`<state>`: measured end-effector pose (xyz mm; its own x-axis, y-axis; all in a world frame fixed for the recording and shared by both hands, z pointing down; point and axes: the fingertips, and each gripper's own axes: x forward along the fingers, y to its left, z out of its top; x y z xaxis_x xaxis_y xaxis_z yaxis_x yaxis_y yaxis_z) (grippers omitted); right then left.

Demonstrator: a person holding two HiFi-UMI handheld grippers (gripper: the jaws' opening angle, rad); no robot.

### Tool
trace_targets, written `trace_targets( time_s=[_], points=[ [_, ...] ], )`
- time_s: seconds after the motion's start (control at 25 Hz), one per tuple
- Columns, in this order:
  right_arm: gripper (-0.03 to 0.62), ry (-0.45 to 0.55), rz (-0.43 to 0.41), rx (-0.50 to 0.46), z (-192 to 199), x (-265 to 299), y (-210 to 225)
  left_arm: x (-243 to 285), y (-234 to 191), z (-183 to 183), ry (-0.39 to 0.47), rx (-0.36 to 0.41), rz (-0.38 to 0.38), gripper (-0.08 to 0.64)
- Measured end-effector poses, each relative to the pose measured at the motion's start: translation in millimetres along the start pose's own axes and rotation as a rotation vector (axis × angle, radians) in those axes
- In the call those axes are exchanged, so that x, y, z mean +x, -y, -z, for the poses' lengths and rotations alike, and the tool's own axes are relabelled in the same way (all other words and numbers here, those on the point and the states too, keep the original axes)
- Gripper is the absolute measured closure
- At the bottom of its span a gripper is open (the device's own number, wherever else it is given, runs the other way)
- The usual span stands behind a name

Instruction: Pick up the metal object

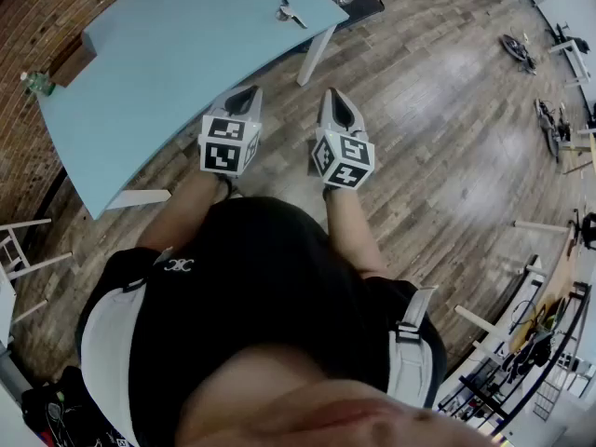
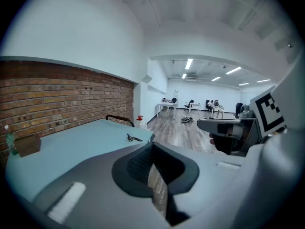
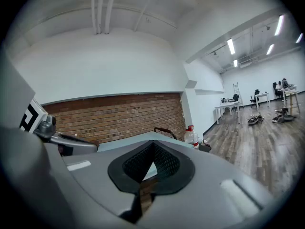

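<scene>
Both tools are held level in front of the person, side by side: the left tool (image 1: 244, 99) has its jaws together with nothing between them, and the right tool (image 1: 337, 102) looks shut and empty too. Ahead of them stretches the light blue worktop (image 1: 168, 73), its near edge just beyond the left tool. The metal object (image 1: 291, 12) lies on the worktop's far corner, well ahead of both tools and almost in line with the left tool's jaws. It looks small, thin and shiny, so probably light, stiff and slippery on the smooth surface. Its exact shape is too small to tell. A pinch across its narrow, stem-like part seems the safest hold.
</scene>
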<state>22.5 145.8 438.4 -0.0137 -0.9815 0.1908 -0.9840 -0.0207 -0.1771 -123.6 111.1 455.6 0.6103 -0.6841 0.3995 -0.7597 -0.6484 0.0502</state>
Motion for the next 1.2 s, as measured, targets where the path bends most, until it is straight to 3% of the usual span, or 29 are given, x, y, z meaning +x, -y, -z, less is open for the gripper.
trace_targets(
  time_s=[0.44,0.72,1.2],
  points=[
    [0.581,-0.003,0.004,-0.016,1.9,15.7,-10.6,7.7,-21.5,2.3,-0.002,-0.015,-0.006,0.559],
    [0.58,0.02,0.029,0.028,1.1,20.6,-6.5,12.4,-28.5,7.1,-0.007,-0.024,-0.003,0.56],
    [0.58,0.003,0.061,-0.005,15.8,34.4,-45.4,14.6,-79.9,13.5,-0.007,-0.038,0.032,0.558]
  ],
)
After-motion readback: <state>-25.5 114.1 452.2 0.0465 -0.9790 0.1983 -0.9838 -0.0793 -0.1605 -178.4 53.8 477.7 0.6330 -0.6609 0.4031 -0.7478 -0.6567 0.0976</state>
